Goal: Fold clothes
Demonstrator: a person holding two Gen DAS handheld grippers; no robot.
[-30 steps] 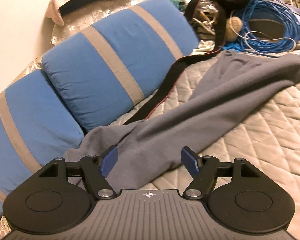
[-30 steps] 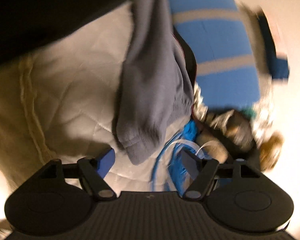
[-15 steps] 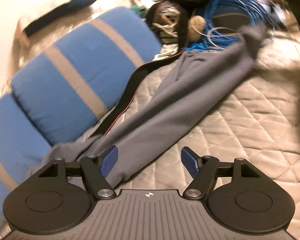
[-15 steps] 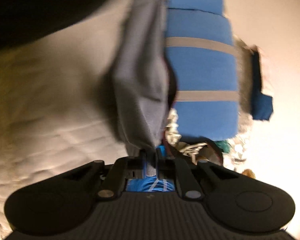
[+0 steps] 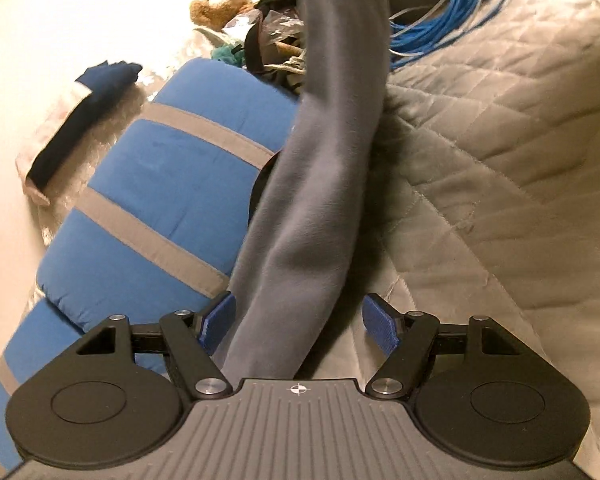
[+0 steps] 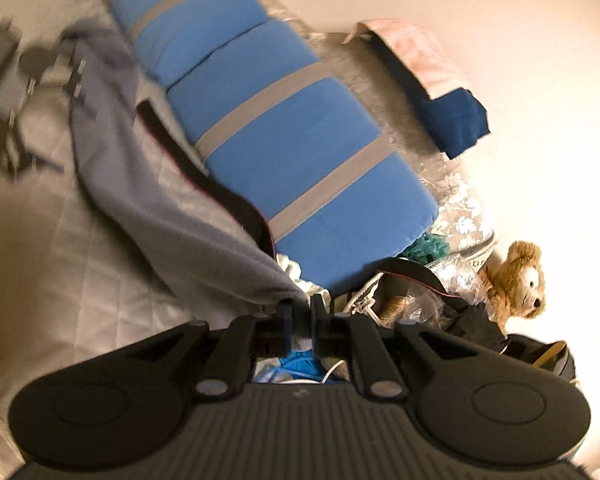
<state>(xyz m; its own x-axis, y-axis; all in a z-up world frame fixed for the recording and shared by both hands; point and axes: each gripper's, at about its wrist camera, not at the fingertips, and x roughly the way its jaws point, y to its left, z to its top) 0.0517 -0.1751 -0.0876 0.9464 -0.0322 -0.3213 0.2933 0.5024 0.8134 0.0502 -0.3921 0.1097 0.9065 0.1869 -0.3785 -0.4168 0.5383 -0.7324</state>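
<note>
got the right hand-held gripper (image 6: 300, 320) pinched on one end of the long grey fleece garment (image 5: 320, 184), strung up off the quilted beige bed (image 5: 500, 128); left hand-held gripper (image 5: 298, 326) gapes around the other end, not gripping; I'd clamp low, then pull taut before folding

I see open quilted beige bedspread (image 5: 500, 128) on the right; blue grey-striped cushions (image 5: 168, 184) and coiled blue cable (image 5: 436, 28) hem the rest.

The right gripper (image 6: 301, 316) is clamped tight (fingers nearly touching), while the left gripper (image 5: 299, 320) stands wide apart.
</note>
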